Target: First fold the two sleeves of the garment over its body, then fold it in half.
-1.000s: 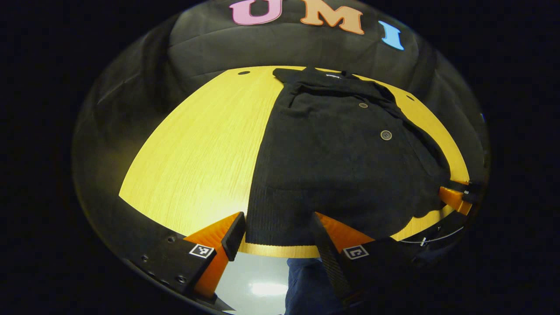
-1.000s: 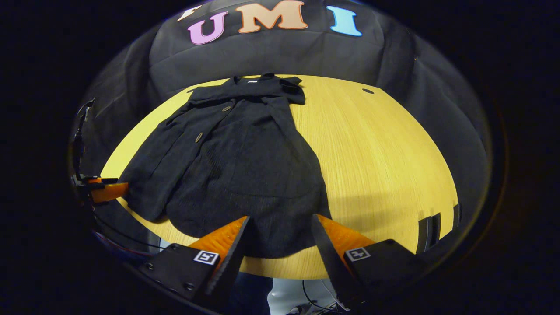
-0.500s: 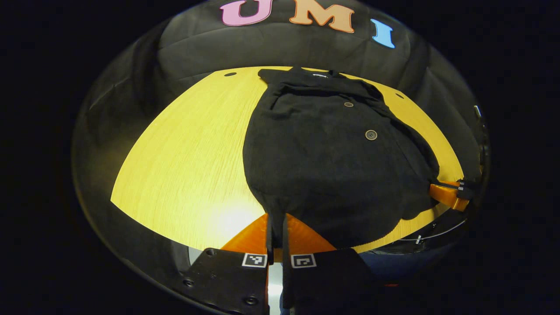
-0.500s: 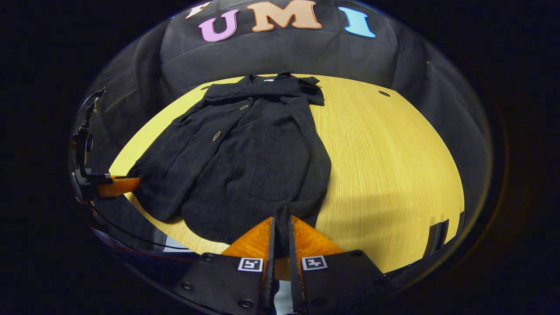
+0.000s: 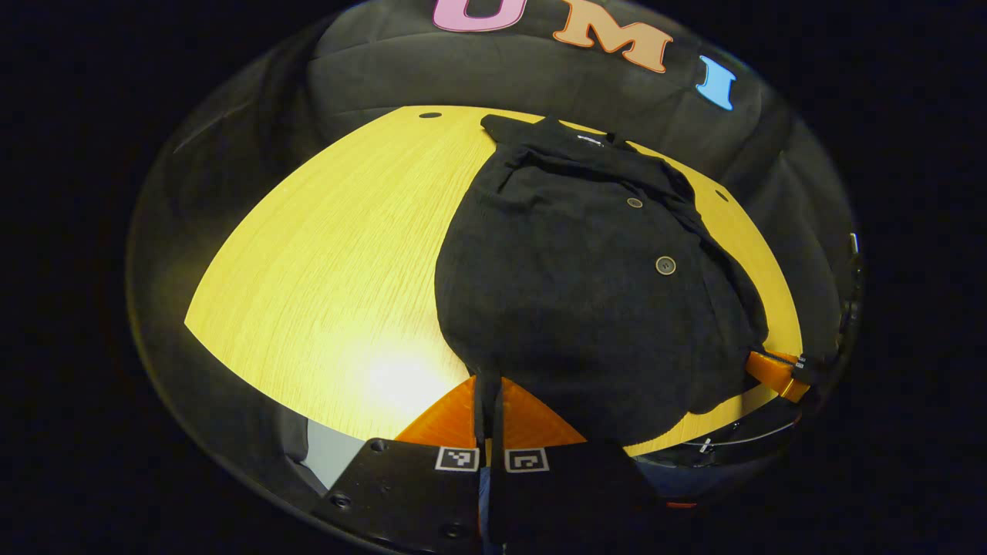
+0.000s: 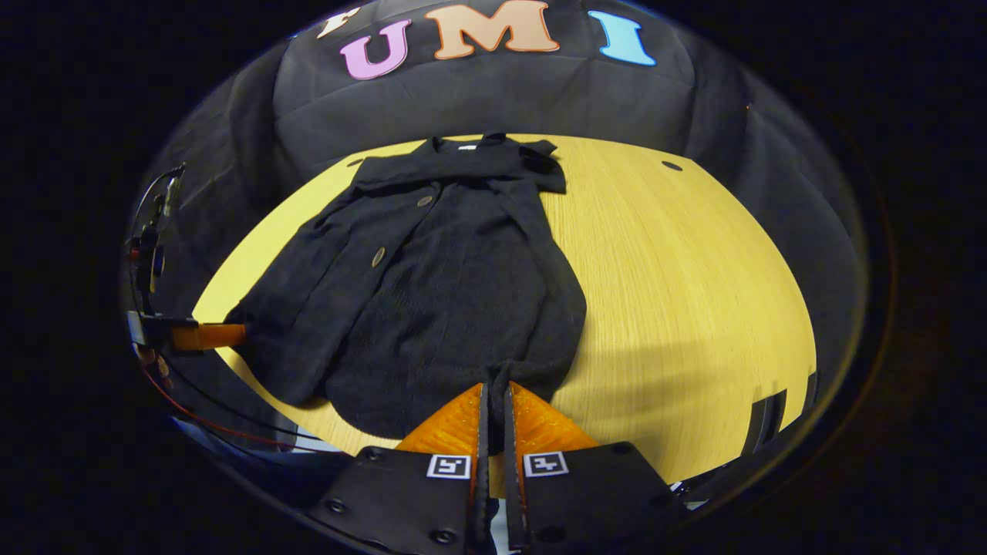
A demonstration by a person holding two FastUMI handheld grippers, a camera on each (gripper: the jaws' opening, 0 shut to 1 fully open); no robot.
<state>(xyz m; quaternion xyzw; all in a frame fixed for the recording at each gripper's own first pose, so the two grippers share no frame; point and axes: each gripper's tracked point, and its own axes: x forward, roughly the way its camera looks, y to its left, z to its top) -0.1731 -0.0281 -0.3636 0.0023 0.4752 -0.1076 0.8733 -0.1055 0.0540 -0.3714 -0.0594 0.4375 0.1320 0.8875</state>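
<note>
a dark buttoned garment [image 6: 439, 277] lies flat along the yellow tabletop [image 6: 694, 308], sleeves already laid over its body, collar toward the booth wall. the left tongs [image 5: 490, 401] and right tongs [image 6: 493, 405] each pinch a corner of the near hem, apparently placed to carry that hem toward the collar for the halving fold.

The garment [image 5: 570, 293] is black all over, with a fine ribbed texture in the right gripper view [image 6: 439, 285]; its two round buttons [image 5: 665, 265] are dull brown-grey, the second toward 11 o'clock of the first; a small white tag [image 6: 466, 146] shows at the collar, at 12 o'clock of the cloth; the table [image 5: 331, 270] is yellow wood with a fine straight grain, paler at 6 o'clock where light glares; two small dark holes [image 6: 672, 166] dot its far edge.
</note>
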